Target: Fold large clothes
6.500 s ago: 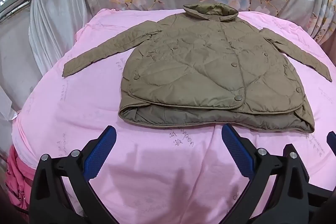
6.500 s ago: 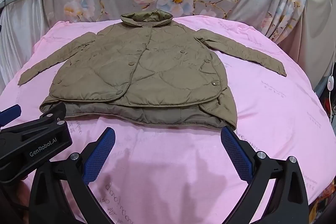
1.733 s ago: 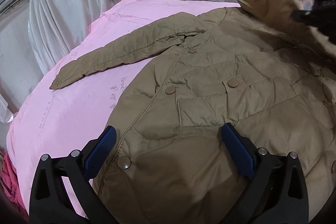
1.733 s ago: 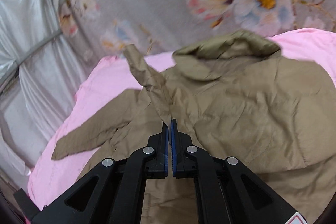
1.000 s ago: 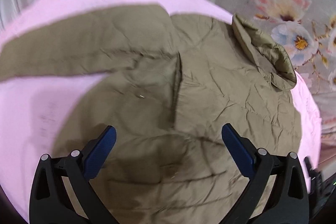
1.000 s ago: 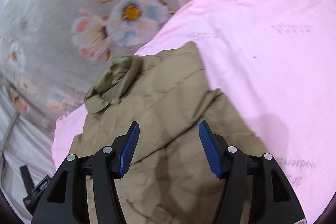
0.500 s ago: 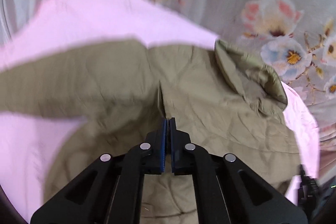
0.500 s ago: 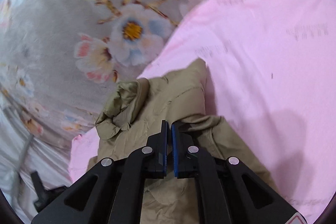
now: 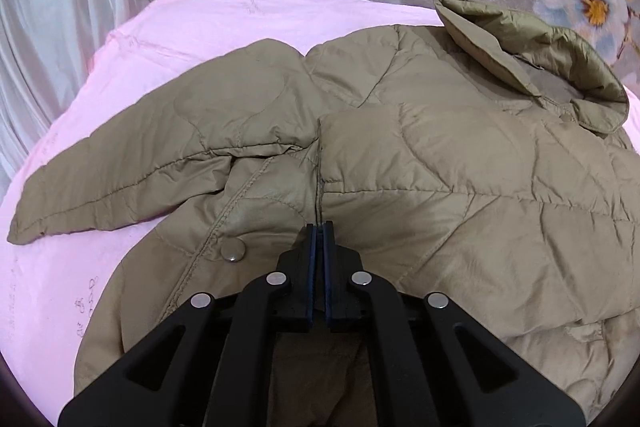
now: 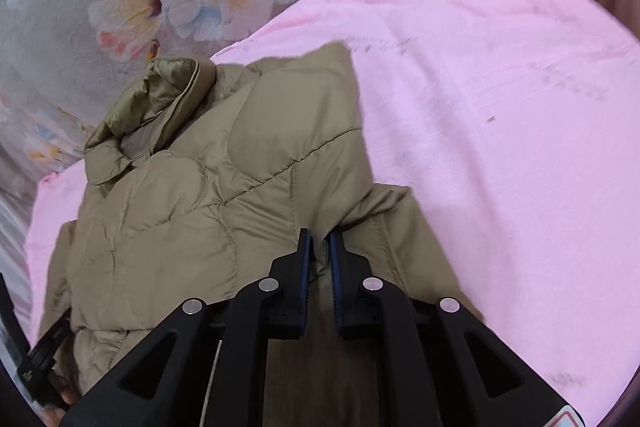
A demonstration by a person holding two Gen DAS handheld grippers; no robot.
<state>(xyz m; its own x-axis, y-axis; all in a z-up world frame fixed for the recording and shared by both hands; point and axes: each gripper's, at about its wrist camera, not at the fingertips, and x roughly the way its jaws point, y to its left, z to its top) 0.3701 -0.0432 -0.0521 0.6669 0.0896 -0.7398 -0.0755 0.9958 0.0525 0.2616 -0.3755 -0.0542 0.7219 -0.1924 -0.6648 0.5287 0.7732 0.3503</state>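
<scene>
Quilted jacket [image 9: 440, 155], soft and slippery; left gripper [image 9: 319, 227] pinches its seam, right gripper [image 10: 319, 235], jaws opening, pinches the right-hand fold.

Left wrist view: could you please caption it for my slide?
Left gripper shut on the olive quilted jacket lying on pink bedding.

The jacket [image 9: 440, 167] hem runs under the gripper frames; its right sleeve is hidden.

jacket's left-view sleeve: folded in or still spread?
Spread. In the left wrist view the sleeve lies flat, stretched out over the pink sheet away from the quilted jacket body, not laid across it.
</scene>
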